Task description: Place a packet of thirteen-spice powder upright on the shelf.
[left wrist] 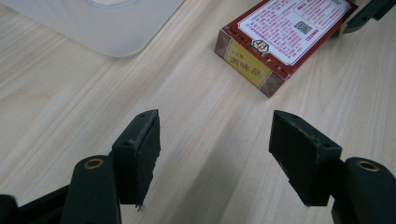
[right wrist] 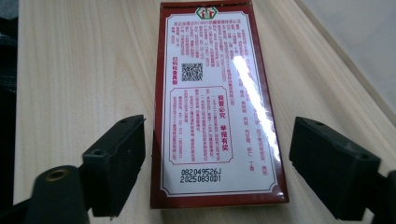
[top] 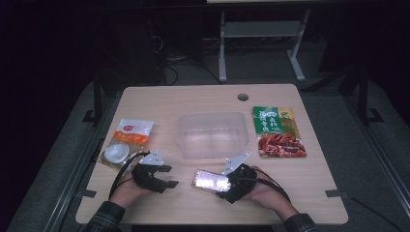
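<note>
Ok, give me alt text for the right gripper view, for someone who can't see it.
A red box with a white printed label lies flat on the wooden table, its near end between the right gripper's two open black jaws, which do not touch it. A clear plastic bin's edge shows at the upper right.

The box (right wrist: 217, 107) is dark red with a white panel of red and black print and a yellow end. The desk (top: 193, 101) is pale wood grain. One packet (top: 278, 130) is green and red, another (top: 126, 140) white and orange. Both claws are black.
</note>
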`<state>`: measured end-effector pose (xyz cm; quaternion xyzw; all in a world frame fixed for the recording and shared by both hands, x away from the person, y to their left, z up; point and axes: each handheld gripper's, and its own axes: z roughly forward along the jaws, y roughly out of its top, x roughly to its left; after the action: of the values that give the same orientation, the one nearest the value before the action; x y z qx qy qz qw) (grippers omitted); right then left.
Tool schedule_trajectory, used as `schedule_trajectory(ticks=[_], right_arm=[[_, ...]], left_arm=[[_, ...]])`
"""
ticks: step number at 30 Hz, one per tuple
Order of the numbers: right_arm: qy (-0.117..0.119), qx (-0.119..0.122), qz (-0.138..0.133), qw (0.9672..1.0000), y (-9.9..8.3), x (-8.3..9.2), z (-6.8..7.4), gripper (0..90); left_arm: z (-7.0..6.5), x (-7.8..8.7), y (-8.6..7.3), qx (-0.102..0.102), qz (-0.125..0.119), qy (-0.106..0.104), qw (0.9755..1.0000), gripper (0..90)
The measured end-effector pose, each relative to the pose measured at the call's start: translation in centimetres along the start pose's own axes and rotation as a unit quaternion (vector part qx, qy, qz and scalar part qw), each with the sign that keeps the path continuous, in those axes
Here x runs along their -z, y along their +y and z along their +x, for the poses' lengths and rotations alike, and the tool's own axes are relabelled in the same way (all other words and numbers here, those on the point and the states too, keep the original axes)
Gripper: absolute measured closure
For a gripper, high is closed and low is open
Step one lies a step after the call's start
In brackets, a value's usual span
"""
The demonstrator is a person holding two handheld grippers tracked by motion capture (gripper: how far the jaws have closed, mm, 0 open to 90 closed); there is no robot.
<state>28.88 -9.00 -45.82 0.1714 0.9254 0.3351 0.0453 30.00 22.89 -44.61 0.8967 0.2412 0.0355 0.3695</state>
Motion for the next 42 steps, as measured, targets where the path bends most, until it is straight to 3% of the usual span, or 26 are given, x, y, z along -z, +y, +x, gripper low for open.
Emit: schedule_trajectory(ticks=[3,5,8,9,18,24,29,35,40,42], right_arm=[[0.001,0.002,0.005,1.0000,-0.2,-0.4,0.0,23.2],[-0.001,0.020,0.005,0.9998,-0.3,-0.5,0.0,26.2],[0.000,0.012,0.006,0.9999,-0.3,-0.5,0.3,28.8],[-0.002,0.024,0.004,0.9997,-0.4,-0.7,0.2,28.6],[0.001,0.023,0.003,0.9997,-0.5,-0.5,0.2,30.8],[0.005,0.016,0.003,0.9999,-0.5,-0.5,0.3,31.6],[0.014,0.021,0.005,0.9997,-0.6,-0.3,0.1,31.7],[0.026,0.030,-0.009,0.9992,-0.5,0.8,-0.4,31.7],[0.037,0.033,-0.023,0.9985,-0.4,1.5,-0.4,31.7],[0.039,0.026,-0.021,0.9987,-0.4,1.7,-0.2,31.7]], left_arm=[[0.0,-0.1,0.0,0.000,0.002,0.000,1.0000,33.5],[0.0,-0.1,0.0,-0.001,0.003,-0.001,1.0000,33.5],[0.0,-0.1,0.0,0.000,0.002,0.000,1.0000,33.5],[0.0,0.0,0.0,0.000,0.002,0.001,1.0000,33.5],[0.3,0.0,-0.1,0.006,0.001,0.003,1.0000,33.5],[0.1,-0.1,0.0,-0.007,0.002,-0.001,1.0000,31.7],[-0.1,-0.1,0.2,-0.022,-0.003,-0.010,0.9997,29.2],[-0.7,-0.2,0.7,-0.052,-0.019,-0.036,0.9978,23.7],[-1.1,-0.1,1.3,-0.074,-0.029,-0.052,0.9955,19.6],[-1.4,0.0,1.7,-0.095,-0.034,-0.065,0.9928,17.9]])
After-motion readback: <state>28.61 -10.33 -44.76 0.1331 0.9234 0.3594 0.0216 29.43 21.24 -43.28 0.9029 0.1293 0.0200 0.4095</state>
